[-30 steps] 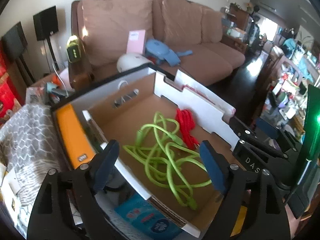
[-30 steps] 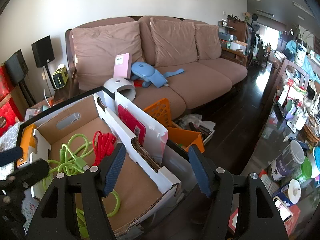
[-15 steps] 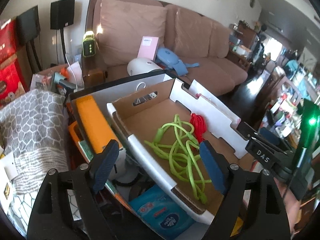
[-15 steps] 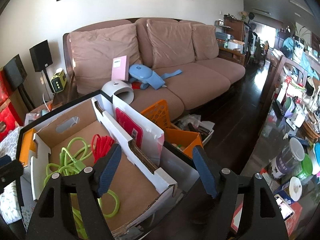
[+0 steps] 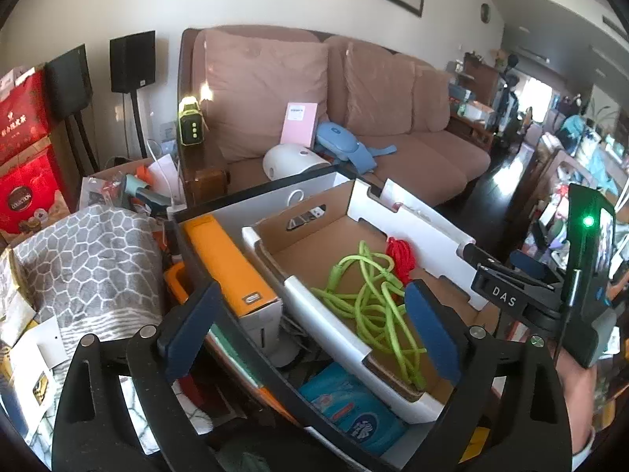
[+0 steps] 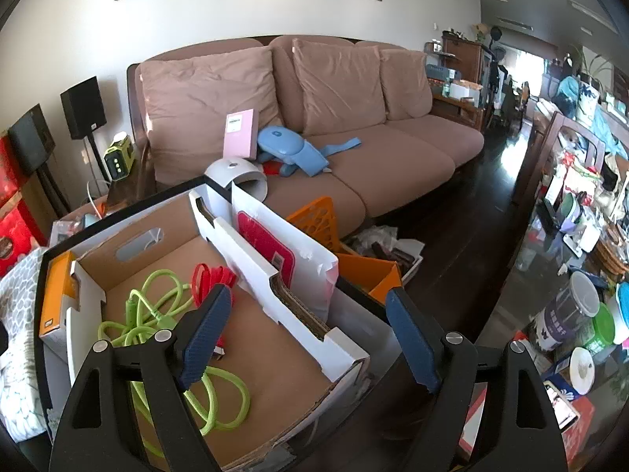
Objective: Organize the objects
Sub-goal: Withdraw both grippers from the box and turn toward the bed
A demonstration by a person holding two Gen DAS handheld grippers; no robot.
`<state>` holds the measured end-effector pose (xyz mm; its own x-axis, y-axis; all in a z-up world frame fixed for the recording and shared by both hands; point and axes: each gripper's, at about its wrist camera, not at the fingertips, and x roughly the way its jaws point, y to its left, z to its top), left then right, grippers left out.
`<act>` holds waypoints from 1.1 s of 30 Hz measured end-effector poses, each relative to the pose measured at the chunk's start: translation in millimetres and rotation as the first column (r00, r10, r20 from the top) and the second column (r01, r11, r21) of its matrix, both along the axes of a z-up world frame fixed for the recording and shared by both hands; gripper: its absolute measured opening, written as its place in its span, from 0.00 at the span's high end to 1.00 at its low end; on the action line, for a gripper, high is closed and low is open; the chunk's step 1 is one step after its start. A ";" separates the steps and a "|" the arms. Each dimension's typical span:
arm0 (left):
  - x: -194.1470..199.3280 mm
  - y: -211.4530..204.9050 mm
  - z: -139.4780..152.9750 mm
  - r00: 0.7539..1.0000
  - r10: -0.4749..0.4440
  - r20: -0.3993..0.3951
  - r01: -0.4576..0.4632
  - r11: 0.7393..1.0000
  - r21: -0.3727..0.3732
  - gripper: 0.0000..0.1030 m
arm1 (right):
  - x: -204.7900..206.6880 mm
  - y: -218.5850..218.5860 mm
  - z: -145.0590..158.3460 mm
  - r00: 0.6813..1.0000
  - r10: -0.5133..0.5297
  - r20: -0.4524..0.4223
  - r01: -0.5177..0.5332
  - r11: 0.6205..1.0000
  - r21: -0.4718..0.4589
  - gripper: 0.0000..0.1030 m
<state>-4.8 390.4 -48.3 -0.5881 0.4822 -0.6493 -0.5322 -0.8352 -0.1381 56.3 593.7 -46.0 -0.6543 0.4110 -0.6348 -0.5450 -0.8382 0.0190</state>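
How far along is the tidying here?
Done: a lime-green cable and a red cord lie in the cardboard box. In hand: nothing; both grippers' jaws are opening, empty. Left: clutter like the blue wipes pack beside the box.

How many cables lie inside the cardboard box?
2: a long lime-green cable sprawled across the box floor, and a coiled red cable beside it toward the sofa. None seems hidden.

White letters "DAS" stand on the black clamp arm (image 5: 505,290) at the right of the left wrist view. A red gift box (image 5: 24,192) at the far left carries the gold word "COLLECTION". Other labels are too small or blurred to read
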 end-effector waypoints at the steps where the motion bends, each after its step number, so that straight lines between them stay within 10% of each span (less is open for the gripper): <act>1: 0.4 -3.3 0.9 1.000 0.007 -0.001 -0.007 1.000 0.003 0.09 | -0.7 -0.2 0.5 1.000 -0.004 0.000 0.004 1.000 0.001 0.20; 33: -8.3 -138.8 2.9 0.951 0.307 -0.028 -0.306 0.951 0.047 0.03 | -17.5 -34.6 9.9 0.995 0.101 -0.013 -0.102 0.995 -0.023 0.20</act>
<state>-13.1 251.6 -45.4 -0.7336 0.3015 -0.6091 -0.2567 -0.9528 -0.1624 38.8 559.2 -36.1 -0.6992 0.3274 -0.6356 -0.4568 -0.8884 0.0448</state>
